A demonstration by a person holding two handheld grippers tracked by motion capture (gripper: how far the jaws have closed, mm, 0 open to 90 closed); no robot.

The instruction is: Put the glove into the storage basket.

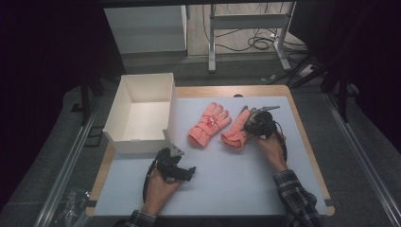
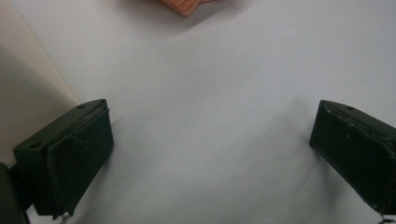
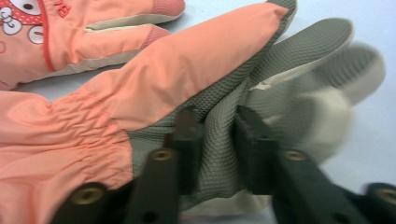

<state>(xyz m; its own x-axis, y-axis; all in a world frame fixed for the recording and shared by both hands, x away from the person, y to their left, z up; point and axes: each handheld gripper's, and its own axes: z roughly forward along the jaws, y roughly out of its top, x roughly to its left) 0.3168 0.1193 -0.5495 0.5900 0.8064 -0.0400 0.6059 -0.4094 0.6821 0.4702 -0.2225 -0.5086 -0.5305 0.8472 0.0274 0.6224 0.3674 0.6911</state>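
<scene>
Two salmon-pink gloves lie side by side on the white table mat (image 1: 227, 182). The left glove (image 1: 208, 124) (image 3: 84, 28) lies back up and bears a red and white patch. My right gripper (image 1: 249, 124) (image 3: 217, 140) has its jaws pinched on a fold of grey palm fabric of the right glove (image 1: 234, 135) (image 3: 187, 70), near the glove's middle. My left gripper (image 1: 190, 172) (image 2: 210, 154) rests low over the bare mat in front of the box, its jaws wide apart with nothing between them. A glove's edge (image 2: 187, 5) shows far ahead of it.
An open white cardboard box (image 1: 118, 101) (image 2: 23, 84) stands at the table's left rear, close beside my left gripper. The table's wooden edge (image 1: 309, 151) runs along the right. Beyond the table are a white frame and cables on the floor.
</scene>
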